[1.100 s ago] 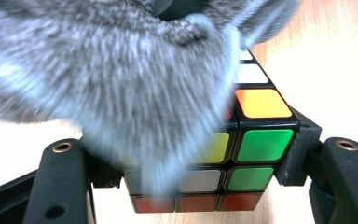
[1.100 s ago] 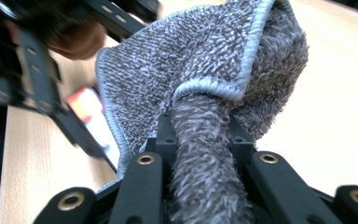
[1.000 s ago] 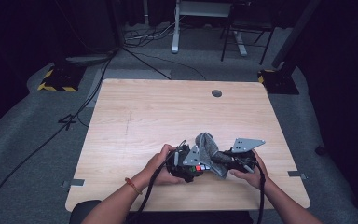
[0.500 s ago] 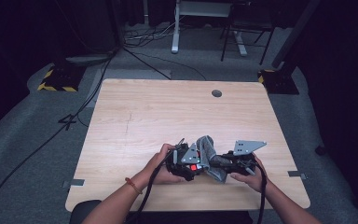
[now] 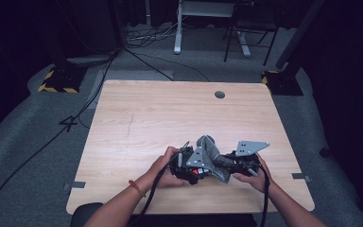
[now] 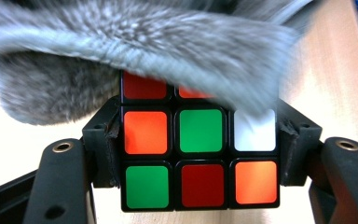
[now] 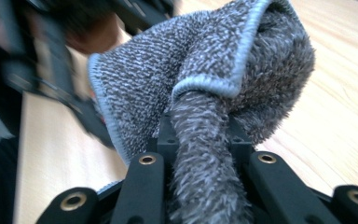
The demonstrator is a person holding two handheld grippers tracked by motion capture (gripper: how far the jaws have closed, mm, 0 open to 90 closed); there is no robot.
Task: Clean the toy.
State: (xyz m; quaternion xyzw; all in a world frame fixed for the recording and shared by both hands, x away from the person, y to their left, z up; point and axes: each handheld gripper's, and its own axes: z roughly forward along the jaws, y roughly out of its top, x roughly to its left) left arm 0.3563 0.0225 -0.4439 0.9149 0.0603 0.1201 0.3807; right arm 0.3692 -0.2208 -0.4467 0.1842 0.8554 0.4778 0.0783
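left gripper [image 6: 200, 154] clamped on a rubik's cube [image 6: 199, 158], right gripper [image 7: 200, 140] pinched tight on a grey cloth [image 7: 200, 79] draped over the cube's top, low over the wooden table [image 5: 170, 113].

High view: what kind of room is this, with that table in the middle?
Probably a recording studio or lab: a pale wooden table stands alone on grey carpet, black cables trail over the floor, and yellow-and-black striped stand bases sit against dark surroundings.
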